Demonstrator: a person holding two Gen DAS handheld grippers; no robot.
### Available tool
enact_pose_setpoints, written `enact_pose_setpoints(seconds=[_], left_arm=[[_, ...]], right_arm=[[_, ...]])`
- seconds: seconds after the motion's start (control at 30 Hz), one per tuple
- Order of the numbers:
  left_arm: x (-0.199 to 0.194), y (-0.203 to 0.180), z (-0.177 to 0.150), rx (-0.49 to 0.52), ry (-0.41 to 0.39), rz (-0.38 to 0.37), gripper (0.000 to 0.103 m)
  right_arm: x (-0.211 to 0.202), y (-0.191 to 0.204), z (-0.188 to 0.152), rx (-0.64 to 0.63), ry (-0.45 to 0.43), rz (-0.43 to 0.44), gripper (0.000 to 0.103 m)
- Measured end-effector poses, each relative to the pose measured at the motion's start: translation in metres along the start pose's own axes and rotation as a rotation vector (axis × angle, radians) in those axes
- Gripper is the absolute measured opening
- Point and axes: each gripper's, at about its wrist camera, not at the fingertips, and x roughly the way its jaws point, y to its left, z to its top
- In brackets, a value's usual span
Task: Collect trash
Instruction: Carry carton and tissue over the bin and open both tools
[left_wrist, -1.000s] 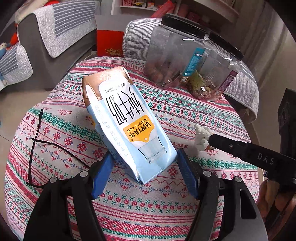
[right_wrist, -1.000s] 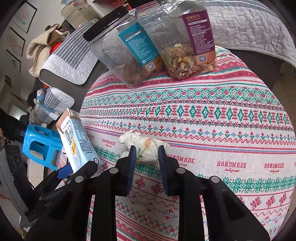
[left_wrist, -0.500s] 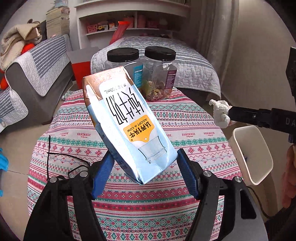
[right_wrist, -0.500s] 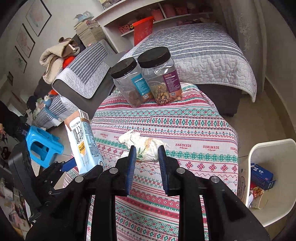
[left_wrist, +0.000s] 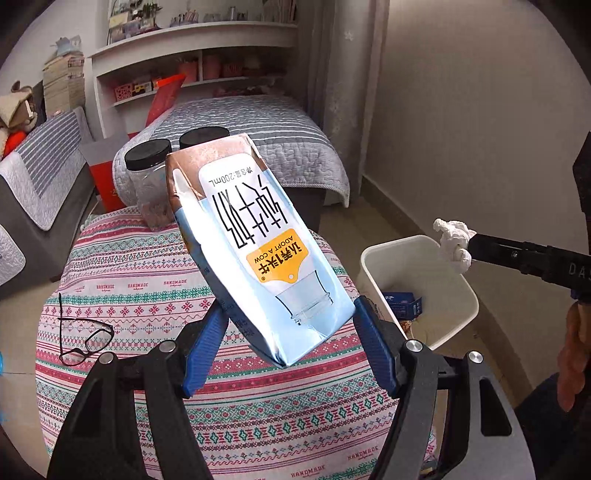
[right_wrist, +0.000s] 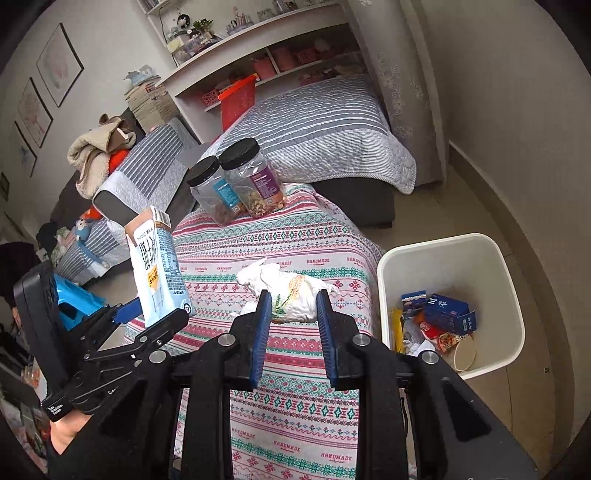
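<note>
A light-blue milk carton (left_wrist: 255, 243) with a brown end is clamped between the blue pads of my left gripper (left_wrist: 290, 332), held high over the patterned table (left_wrist: 147, 266); the same carton (right_wrist: 155, 273) shows at the left of the right wrist view. My right gripper (right_wrist: 293, 314) is shut on a crumpled white tissue (right_wrist: 291, 291) with coloured print. That tissue (left_wrist: 452, 243) hangs above the white trash bin (left_wrist: 373, 254) in the left wrist view. The trash bin (right_wrist: 443, 247) stands on the floor right of the table and holds several wrappers and a blue box.
Two clear jars with black lids (right_wrist: 236, 184) stand at the table's far edge. Black-framed glasses (left_wrist: 83, 332) lie on the cloth at the left. A grey striped bed (right_wrist: 314, 122), a sofa (left_wrist: 44, 173) and shelves stand behind. A blue stool (right_wrist: 74, 302) is on the floor.
Both grippers have risen and pulled back from the table with the carton and the tissue. The trash bin has come into view at the right of both views.
</note>
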Motion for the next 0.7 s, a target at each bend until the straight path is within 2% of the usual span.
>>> enact_pose_setpoints(seconds=[0.27,0.5,0.7], left_arm=[[0.012,-0.065,0.007,0.069,0.007,-0.094,0.068],[0.063,-0.123,0.006,0.106,0.095,-0.222,0.068],[0.106,-0.164,0.003,0.145,0.173,-0.282,0.068]], right_arm=[[-0.032,-0.055,-0.006,0.048,-0.047,-0.101,0.025],[-0.032,-0.125,-0.013,0.209,0.019,-0.207,0.025],[-0.030,-0.165,-0.009,0.302,0.029,-0.194,0.025]])
